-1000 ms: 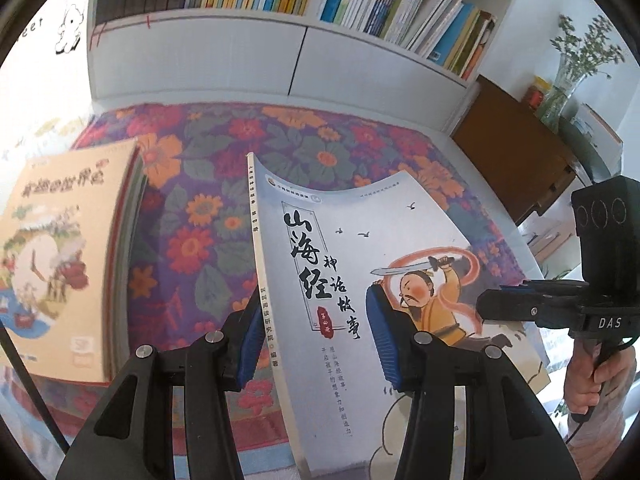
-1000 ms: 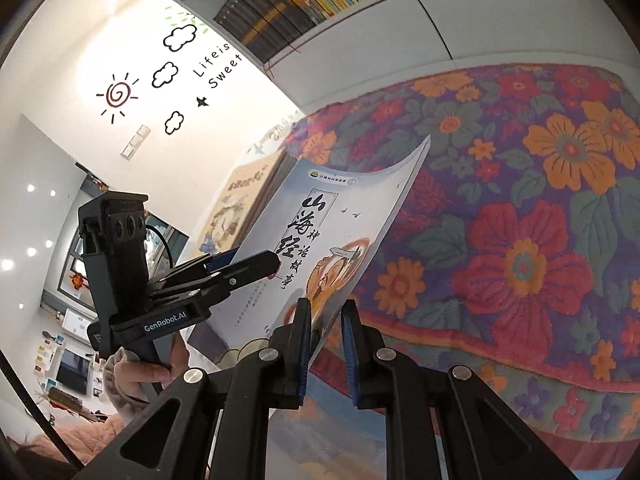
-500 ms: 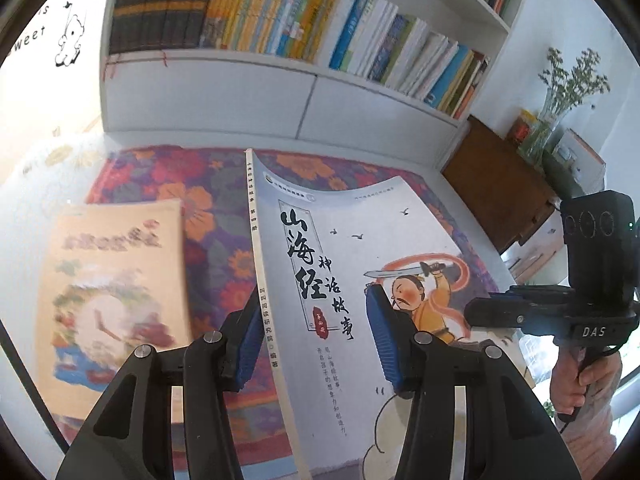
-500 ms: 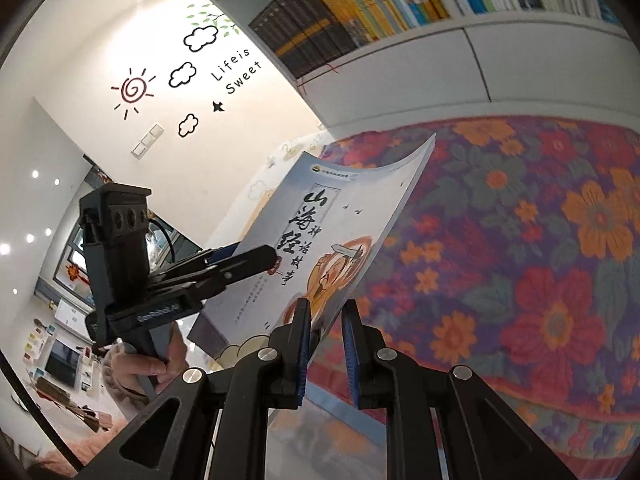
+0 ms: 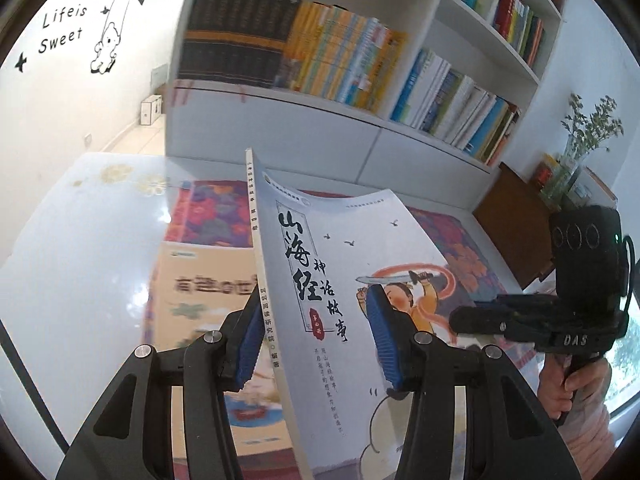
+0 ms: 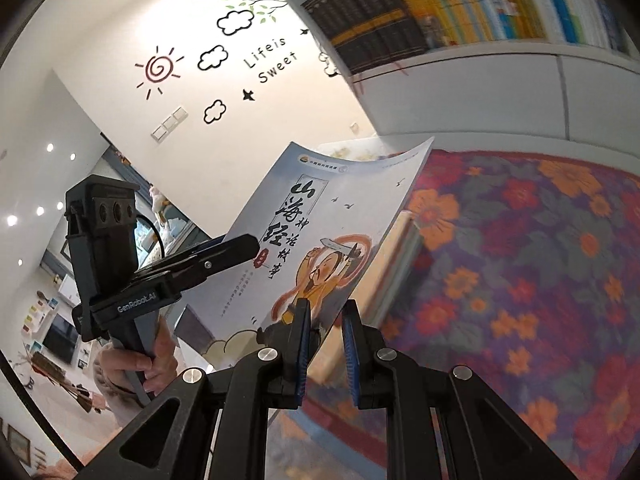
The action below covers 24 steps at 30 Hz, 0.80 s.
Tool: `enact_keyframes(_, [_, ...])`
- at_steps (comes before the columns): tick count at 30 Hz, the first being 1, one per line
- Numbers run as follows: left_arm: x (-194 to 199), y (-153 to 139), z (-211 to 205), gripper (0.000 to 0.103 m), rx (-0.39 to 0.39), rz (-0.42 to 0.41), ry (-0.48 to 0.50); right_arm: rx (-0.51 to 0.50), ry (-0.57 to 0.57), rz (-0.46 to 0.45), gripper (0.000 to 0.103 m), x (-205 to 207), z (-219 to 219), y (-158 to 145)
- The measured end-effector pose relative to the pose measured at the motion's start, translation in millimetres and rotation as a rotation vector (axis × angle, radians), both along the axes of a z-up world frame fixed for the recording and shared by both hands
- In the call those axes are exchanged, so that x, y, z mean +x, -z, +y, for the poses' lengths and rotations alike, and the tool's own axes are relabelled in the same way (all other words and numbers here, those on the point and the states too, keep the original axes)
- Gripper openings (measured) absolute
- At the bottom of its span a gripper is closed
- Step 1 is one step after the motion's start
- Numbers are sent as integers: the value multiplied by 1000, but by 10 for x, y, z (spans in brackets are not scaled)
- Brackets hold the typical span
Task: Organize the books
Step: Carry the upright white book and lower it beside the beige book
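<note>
A white bookcase [image 5: 360,120] packed with upright books fills the wall behind a glossy table [image 5: 72,248] spread with a flowered cloth [image 6: 540,264]. On the table's near left part lies an orange picture book [image 5: 192,288], blurred. Above it a pale blue book [image 5: 360,248] with a sword-waving figure is held up off the table, spine toward the left. The left gripper [image 5: 316,344] is partly closed across the spine edge, blue pads on both covers. The right gripper [image 6: 326,344], jaws nearly together, pinches the book's lower right edge.
</note>
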<state>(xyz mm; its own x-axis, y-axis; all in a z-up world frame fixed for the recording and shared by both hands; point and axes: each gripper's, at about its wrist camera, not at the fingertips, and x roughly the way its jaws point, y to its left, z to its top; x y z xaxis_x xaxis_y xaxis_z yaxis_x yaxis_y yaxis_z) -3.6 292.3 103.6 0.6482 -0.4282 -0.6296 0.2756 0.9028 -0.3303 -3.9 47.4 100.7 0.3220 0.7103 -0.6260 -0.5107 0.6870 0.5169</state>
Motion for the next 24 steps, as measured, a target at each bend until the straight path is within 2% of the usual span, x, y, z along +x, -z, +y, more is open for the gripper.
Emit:
enact_keyframes(4, [69, 147, 253, 46, -7, 20, -19, -4, -19, 3, 15, 138, 288, 93])
enact_keyframes(10, [183, 413, 384, 46, 25, 49, -27, -29, -33, 42, 15, 305, 578, 355])
enact_keyframes(24, [395, 863, 490, 46, -5, 122, -28, -88, -21, 103, 15, 431, 736, 760])
